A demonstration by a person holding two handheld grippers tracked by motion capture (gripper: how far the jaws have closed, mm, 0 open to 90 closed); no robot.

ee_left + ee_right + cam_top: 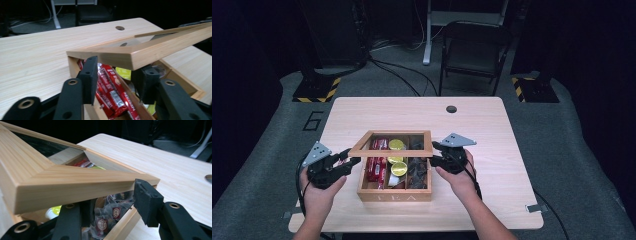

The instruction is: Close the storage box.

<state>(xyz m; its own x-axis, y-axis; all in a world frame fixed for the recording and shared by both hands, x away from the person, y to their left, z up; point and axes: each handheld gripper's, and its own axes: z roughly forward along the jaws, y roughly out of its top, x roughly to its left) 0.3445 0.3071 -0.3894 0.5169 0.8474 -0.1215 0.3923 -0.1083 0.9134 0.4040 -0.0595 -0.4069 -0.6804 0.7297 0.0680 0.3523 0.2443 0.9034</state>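
1. A wooden tea box (394, 192), marked "TEA" on its front wall, stands on the light wood table (362, 107) near the middle of the near edge.
2. Its glazed frame lid (391, 150) is raised at the front and tilted above the box.
3. The left gripper (346, 162) sits at the lid's left front corner, jaws spread, one pad outside the box wall and one beneath the lid frame.
4. The right gripper (437, 152) sits at the lid's right front corner, jaws spread, the frame resting above them.
5. Contents: red packets (112, 92) in the left compartment, yellow-green capsules (398, 167) in the middle, dark tea bags (110, 216) on the right.
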